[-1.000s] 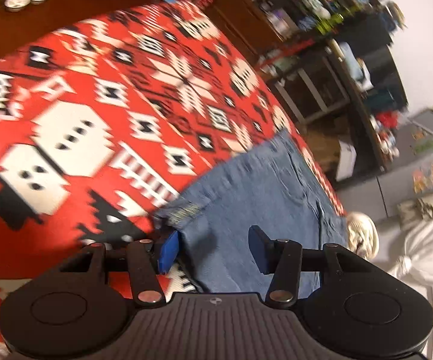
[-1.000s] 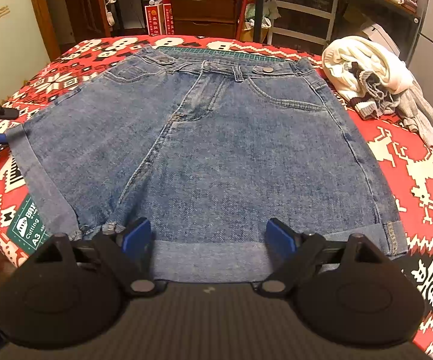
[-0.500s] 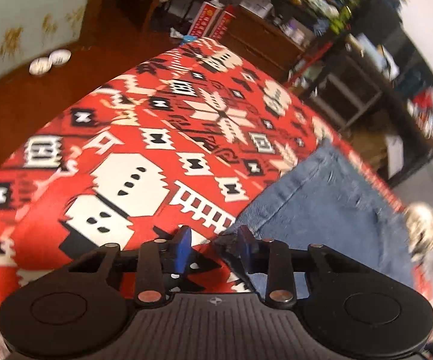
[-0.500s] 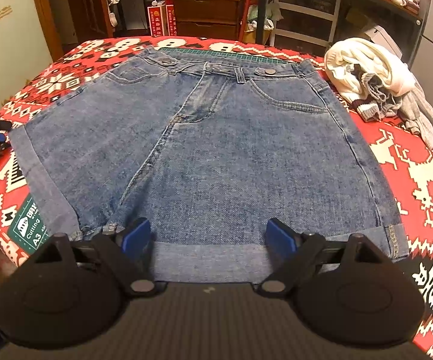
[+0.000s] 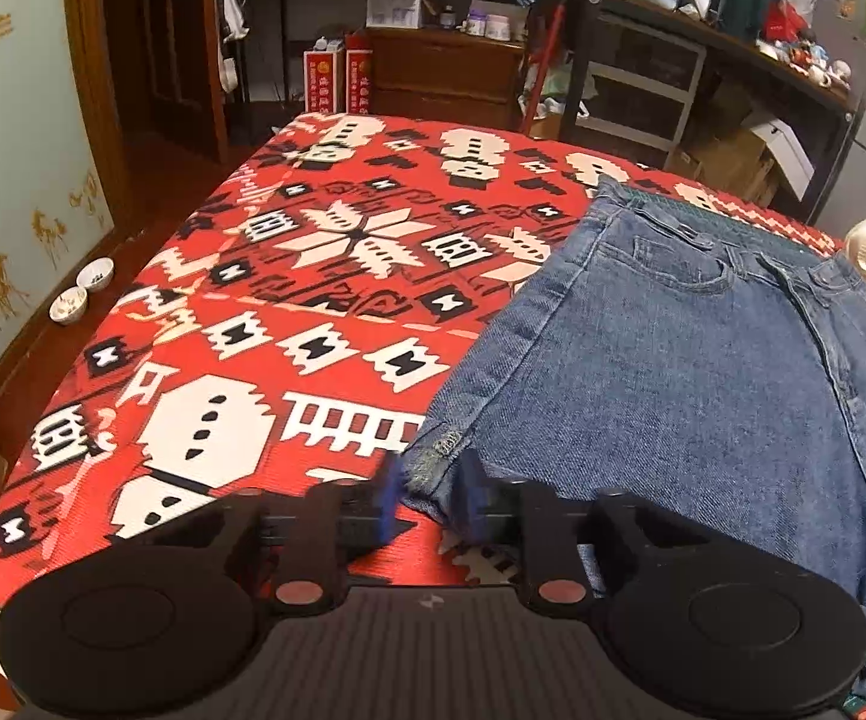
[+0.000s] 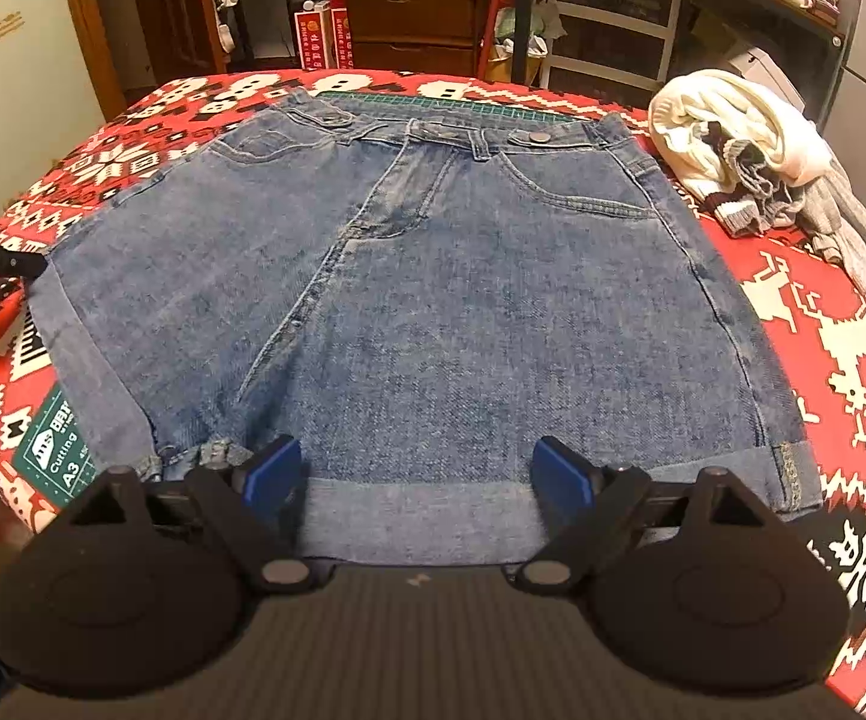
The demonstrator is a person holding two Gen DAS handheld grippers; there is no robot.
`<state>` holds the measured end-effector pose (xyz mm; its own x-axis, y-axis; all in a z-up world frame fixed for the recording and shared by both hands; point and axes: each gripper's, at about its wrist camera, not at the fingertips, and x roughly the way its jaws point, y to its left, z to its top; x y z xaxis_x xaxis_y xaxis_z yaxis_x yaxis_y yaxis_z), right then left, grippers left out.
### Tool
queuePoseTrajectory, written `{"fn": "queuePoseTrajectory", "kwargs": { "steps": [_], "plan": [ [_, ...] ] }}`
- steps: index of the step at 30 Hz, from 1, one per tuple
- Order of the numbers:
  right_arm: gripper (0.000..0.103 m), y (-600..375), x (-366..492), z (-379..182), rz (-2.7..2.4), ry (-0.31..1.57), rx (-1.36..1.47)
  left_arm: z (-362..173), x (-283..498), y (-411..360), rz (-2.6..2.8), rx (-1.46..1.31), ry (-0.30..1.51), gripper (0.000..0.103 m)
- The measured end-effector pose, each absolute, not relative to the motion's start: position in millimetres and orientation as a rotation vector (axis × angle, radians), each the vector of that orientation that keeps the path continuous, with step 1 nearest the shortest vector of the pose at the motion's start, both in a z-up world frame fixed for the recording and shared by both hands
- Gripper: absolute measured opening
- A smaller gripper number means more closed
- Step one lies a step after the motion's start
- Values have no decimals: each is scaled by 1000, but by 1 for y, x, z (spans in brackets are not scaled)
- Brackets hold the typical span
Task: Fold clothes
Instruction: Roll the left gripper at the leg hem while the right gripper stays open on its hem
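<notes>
Left tool (image 5: 427, 501) pinches the denim shorts' (image 6: 433, 276) cuff corner; right tool (image 6: 418, 477) gapes wide, empty, over their hem.

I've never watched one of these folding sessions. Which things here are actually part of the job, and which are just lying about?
Part of the job:
denim shorts
left gripper, shut on the shorts' hem corner
right gripper, open at the near hem

Just lying about:
pile of pale clothes
green cutting mat
two small bowls on the floor
</notes>
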<state>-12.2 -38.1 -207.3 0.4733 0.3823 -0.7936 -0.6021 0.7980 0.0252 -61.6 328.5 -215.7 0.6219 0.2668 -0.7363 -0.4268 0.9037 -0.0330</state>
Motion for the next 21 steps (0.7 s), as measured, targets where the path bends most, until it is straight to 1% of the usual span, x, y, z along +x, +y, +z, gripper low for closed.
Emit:
{"fn": "queuePoseTrajectory", "kwargs": {
  "steps": [3,6,8,11,14,16,17,19,21],
  "plan": [
    [87,-37,-13,-207,617,890,-278,-206,-65,305,385,-105,751,13],
    [87,-36,-13,-208,614,895,-279,-195,-70,290,296,-91,692,13],
    [87,-36,-13,-208,616,896,-278,-195,-69,287,242,-110,697,14],
    [87,-36,-14,-208,619,893,-277,-203,-62,286,251,-102,736,18],
    [87,-37,-13,-208,618,893,-274,-207,-60,289,269,-113,743,18],
    [87,-37,-13,-209,618,896,-272,-209,-60,291,298,-108,744,22],
    [87,-37,-13,-209,619,897,-271,-210,-60,292,316,-105,746,27],
    [87,-36,-13,-209,623,897,-274,-213,-58,295,353,-100,751,28],
    [87,-36,-14,-210,628,896,-276,-214,-57,300,380,-111,759,33]
  ]
}}
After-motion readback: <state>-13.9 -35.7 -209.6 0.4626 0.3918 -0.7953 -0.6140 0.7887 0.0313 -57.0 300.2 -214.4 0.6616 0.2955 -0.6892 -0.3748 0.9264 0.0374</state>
